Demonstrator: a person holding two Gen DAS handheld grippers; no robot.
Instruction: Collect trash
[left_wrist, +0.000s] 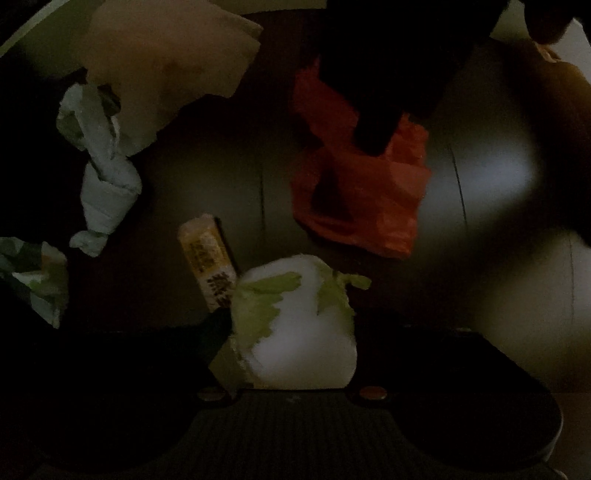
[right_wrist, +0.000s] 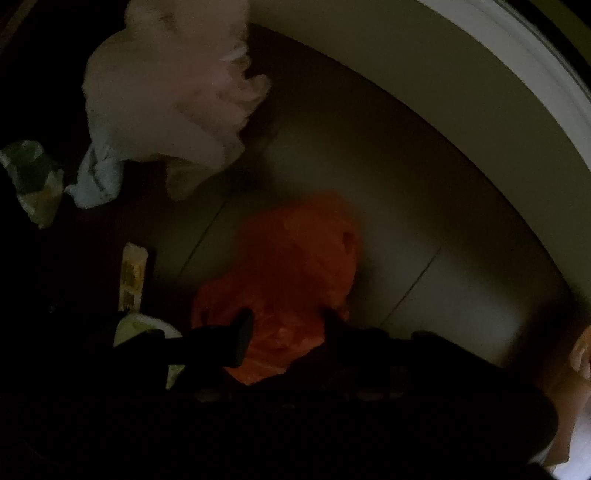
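The scene is dim. A crumpled white and green wrapper (left_wrist: 295, 343) fills the gap between the dark fingers of my left gripper (left_wrist: 291, 332), which press on both of its sides. An orange plastic bag (left_wrist: 351, 206) (right_wrist: 295, 251) lies spread on the plank floor (left_wrist: 221, 177). My right gripper (right_wrist: 286, 325) points down onto the bag, its two fingertips (right_wrist: 240, 332) standing apart with bag film between them. From the left wrist view the right gripper (left_wrist: 373, 136) shows as a dark shape touching the bag's top.
A yellow printed sachet (left_wrist: 207, 254) (right_wrist: 133, 273) lies beside the held wrapper. A twisted white paper (left_wrist: 107, 184), a large beige crumpled tissue (left_wrist: 166, 62) (right_wrist: 166, 103) and another green-white wrapper (left_wrist: 37, 277) (right_wrist: 33, 181) lie to the left. A pale wall base (right_wrist: 517, 74) curves along the right.
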